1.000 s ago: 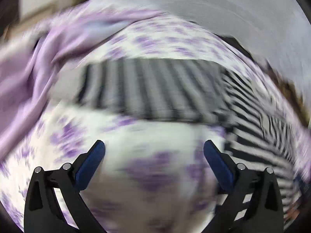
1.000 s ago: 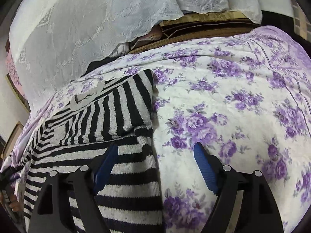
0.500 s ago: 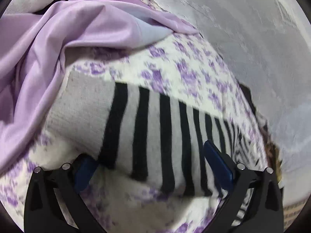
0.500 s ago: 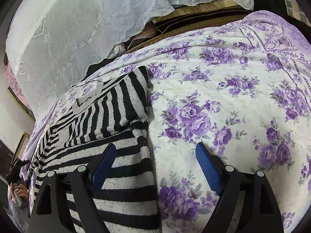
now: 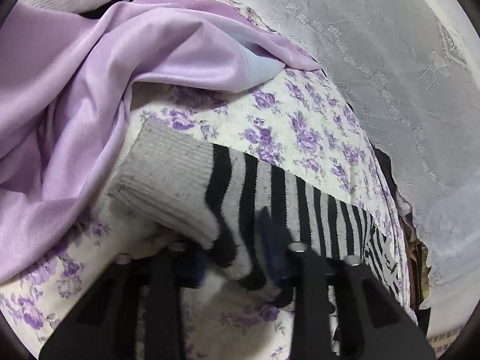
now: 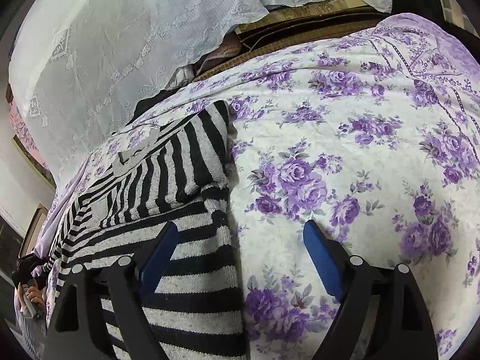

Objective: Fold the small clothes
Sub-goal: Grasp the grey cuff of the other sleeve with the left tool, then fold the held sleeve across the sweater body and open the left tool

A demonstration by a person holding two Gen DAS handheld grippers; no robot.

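**A:** Two grippers, one sweater. Where does the striped sweater [image 6: 168,180] lie?

**B:** Spread on the floral bedsheet [image 6: 345,150]. In the right wrist view it fills the lower left of the frame, with one sleeve already folded across the body. In the left wrist view its other sleeve [image 5: 240,192] runs from the grey cuff at centre left toward the right edge.

**A:** And the left gripper [image 5: 237,258]?

**B:** Its jaws are closing on that sleeve just behind the cuff. The knit is bunched up between the blue pads at lower centre, so I read it as pinched.

**A:** The right gripper [image 6: 237,258]?

**B:** Jaws spread wide and opening a little more, grasping nothing. One finger hangs over the sweater's edge, the other over bare sheet.

**A:** So which step is this?

**B:** Taking hold of the second sleeve, I'd judge. Next it likely needs lifting and carrying across the body, laid flat without dragging the rest.

**A:** Any hazard?

**B:** The lilac garment [image 5: 90,90] at upper left lies close beside the cuff and could get caught.
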